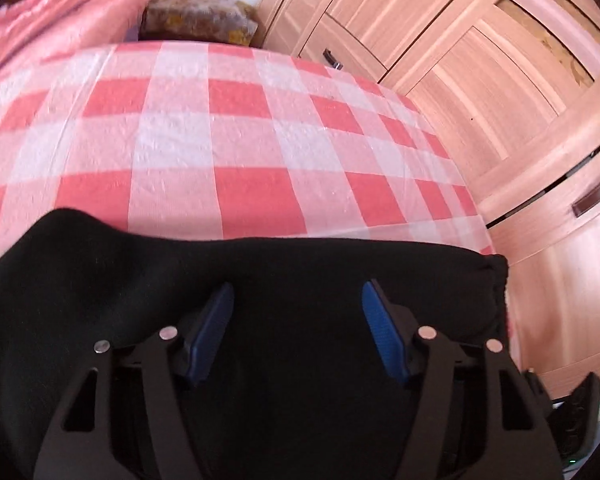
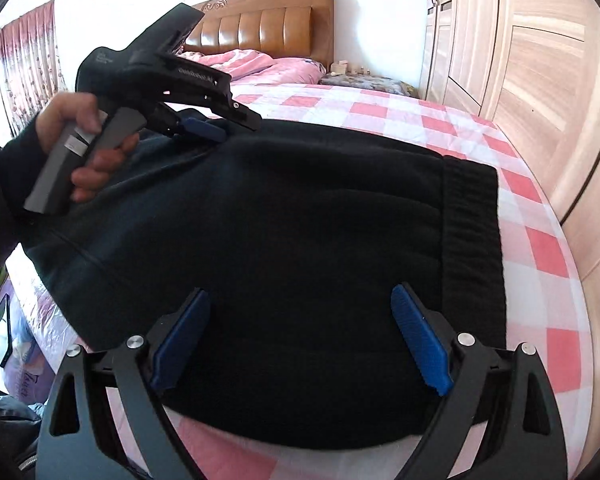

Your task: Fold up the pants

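The bed (image 2: 540, 248) is covered by a pink check sheet, on which the black pants (image 2: 300, 220) are spread. Soft, limp fabric is judged; the ribbed waistband (image 2: 474, 240) offers hold. The left gripper (image 1: 298, 312) and right gripper (image 2: 300, 320) are seen released above the cloth.

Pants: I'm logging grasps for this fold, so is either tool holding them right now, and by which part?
Neither. The left tool and right tool are both open over the black pants, gripping nothing.

bright daylight | wall (image 2: 372, 20) glare | left view perhaps motion-blurred | fisheye edges bent
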### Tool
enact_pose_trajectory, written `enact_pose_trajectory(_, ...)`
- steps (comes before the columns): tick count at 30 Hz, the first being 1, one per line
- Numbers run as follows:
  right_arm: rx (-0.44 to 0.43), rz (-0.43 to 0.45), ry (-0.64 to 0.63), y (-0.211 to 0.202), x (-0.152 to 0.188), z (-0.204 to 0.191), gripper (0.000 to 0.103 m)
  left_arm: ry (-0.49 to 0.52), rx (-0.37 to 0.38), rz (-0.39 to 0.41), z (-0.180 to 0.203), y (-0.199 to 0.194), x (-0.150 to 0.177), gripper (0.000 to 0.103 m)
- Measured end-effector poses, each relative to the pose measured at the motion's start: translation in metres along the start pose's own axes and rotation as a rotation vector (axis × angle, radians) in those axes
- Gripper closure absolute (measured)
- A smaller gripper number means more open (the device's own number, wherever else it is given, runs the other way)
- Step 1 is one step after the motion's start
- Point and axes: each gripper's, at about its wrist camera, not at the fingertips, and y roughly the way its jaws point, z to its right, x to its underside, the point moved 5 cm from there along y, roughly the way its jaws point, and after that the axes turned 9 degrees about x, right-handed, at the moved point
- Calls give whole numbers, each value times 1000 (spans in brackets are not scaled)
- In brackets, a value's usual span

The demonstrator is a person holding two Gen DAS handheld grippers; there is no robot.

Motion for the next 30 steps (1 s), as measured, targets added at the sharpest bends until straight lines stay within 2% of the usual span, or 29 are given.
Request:
enact_pose_trajectory(1, -3, 1, 3, -1, 1, 1, 14, -5, 0, 10, 0, 2, -2, 36)
enact_pose_trajectory(3, -2, -21, 12, -3, -3, 2, 15, -22, 23, 17, 2, 3, -2, 29)
enact_pose_trajectory(4, 4, -24, 29, -6, -9, 4, 15, -31, 31, 22, 4, -12, -4, 29)
enact_pose_trajectory(7, -1, 49, 69, -24, -35, 5, 15, 9, 30, 110, 28, -38, -2, 28)
enact_pose_trajectory(8, 3, 51, 71, -22, -39, 5, 15, 20, 42, 118, 36, -39, -1, 24)
enact_pose_trajectory(9, 12, 35, 66, -13, -45, 4, 14, 42, 48, 100, 46, -34, 2, 20)
enact_pose_trajectory(11, 35, -15, 53, 4, -46, 3, 14, 66, 25, 42, 55, -19, 6, 20)
enact_pose_trajectory(13, 87, -132, 16, 30, -35, 0, 13, 61, -20, -28, 53, 4, 12, 20)
enact_pose_trajectory(14, 121, -130, -48, 33, -27, -5, 12, 56, -38, -43, 49, 10, 15, 19)
enact_pose_trajectory(15, 126, -102, -68, 29, -23, -6, 12, 82, -34, -14, 51, 11, 15, 12)
enact_pose_trajectory(18, 63, -109, -28, 18, -17, 3, 12, 76, -20, -16, 52, 8, 16, 11)
enact_pose_trajectory(20, 43, -110, -30, 11, -18, 6, 12, 80, -58, 20, 53, -11, 19, 11)
enact_pose_trajectory(23, 44, -68, 9, -1, -28, 7, 12, 107, -59, 108, 55, -50, 28, 10)
enact_pose_trajectory(25, 2, -27, 33, -5, -40, 1, 12, 99, -104, 148, 43, -78, 28, 7)
enact_pose_trajectory(28, -38, 9, 28, -6, -58, -19, 12, 56, -280, 157, -1, -111, 11, 6)
enact_pose_trajectory(29, -48, 19, 10, -4, -66, -29, 12, 5, -357, 139, -29, -123, 3, 6)
enact_pose_trajectory(30, -52, 31, 2, -2, -70, -35, 12, -35, -392, 124, -48, -130, -3, 6)
